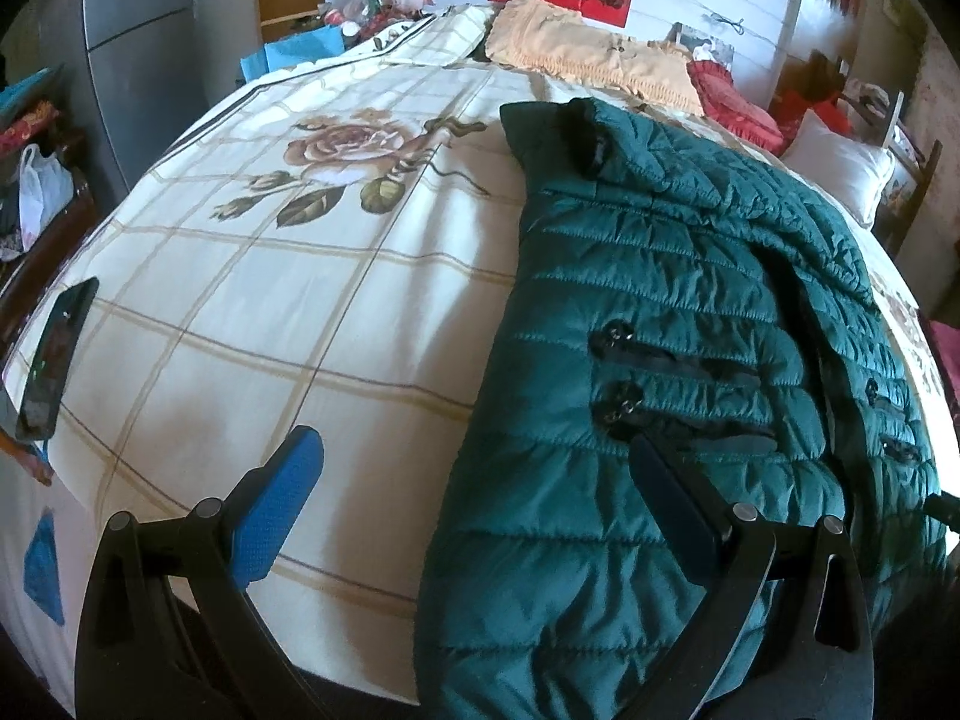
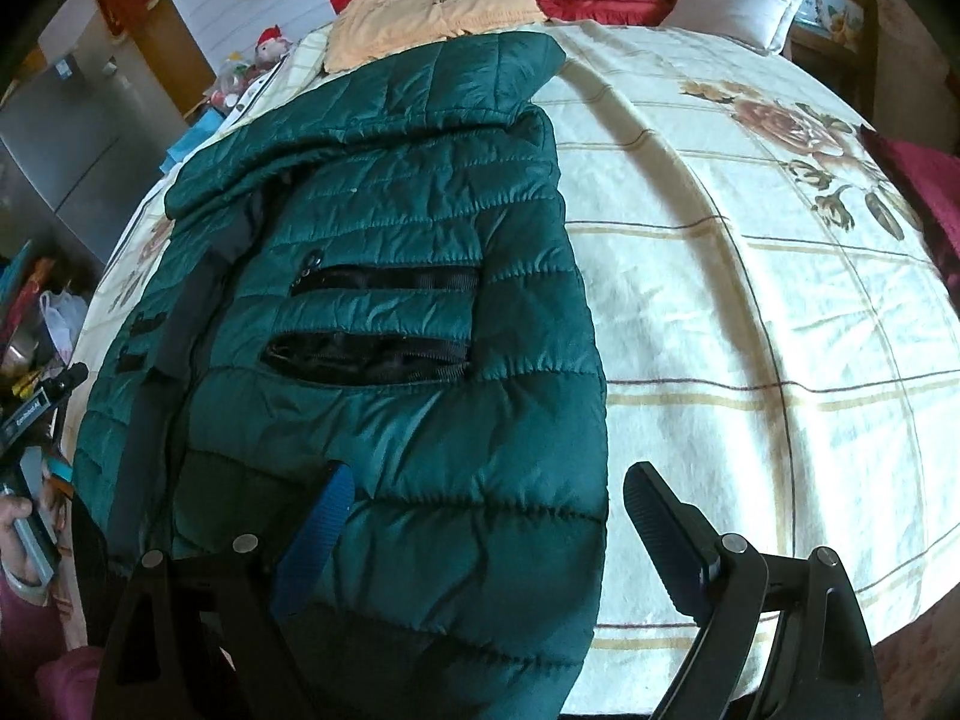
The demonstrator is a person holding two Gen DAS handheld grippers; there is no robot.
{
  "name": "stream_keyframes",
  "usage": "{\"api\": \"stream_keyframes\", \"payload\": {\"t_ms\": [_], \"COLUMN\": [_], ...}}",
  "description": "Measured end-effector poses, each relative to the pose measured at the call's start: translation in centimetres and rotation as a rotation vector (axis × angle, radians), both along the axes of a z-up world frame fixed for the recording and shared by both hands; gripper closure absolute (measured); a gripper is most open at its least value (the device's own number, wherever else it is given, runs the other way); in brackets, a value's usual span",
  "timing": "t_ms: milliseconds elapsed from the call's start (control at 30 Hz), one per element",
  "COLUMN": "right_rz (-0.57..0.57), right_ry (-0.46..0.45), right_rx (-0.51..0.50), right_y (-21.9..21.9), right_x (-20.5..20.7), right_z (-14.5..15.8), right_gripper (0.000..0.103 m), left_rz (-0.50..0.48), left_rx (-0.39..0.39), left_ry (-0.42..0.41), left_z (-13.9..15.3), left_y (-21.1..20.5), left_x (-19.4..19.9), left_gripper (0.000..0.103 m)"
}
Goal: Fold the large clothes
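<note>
Green quilted jacket [image 1: 690,312] lies flat lengthwise on the bed [image 1: 270,300]. Left wrist view: left claw [image 1: 474,504] spread wide, straddling the hem edge, gripping nothing. Right wrist view: right claw [image 2: 486,516] likewise apart over the opposite hem edge. Step: reaching for hem; next, likely pinch both corners.

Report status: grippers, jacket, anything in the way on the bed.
Left gripper open, right gripper open, nothing held. Green quilted jacket lies flat on the bedspread, unfolded. Phone at the bed's edge, apart from the jacket.
</note>
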State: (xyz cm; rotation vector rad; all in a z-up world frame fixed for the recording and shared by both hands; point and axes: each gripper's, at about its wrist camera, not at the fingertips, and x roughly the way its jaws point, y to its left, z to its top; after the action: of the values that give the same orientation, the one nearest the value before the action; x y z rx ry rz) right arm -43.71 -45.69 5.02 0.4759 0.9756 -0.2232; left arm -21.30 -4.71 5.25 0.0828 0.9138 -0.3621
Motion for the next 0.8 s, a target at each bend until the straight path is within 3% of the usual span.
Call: {"api": "stream_keyframes", "payload": {"t_ms": [333,800], "right_rz": [0.013,0.028], "right_ry": [0.002,-0.010], "right_rx": [0.007,0.071], "right_y": [0.4,0.2], "right_x": [0.0,0.6], "right_z": [-0.2,-1.2], "right_gripper": [0.013,0.013], "left_rz": [0.000,-0.007], "left_rx": [0.002,-0.070], "left_ry": [0.042,0.154], "left_z": [-1.5,-3.6], "left_y": [0.9,1.9], "left_x": [-0.4,-0.3], "left_gripper": [0.001,0.001]}}
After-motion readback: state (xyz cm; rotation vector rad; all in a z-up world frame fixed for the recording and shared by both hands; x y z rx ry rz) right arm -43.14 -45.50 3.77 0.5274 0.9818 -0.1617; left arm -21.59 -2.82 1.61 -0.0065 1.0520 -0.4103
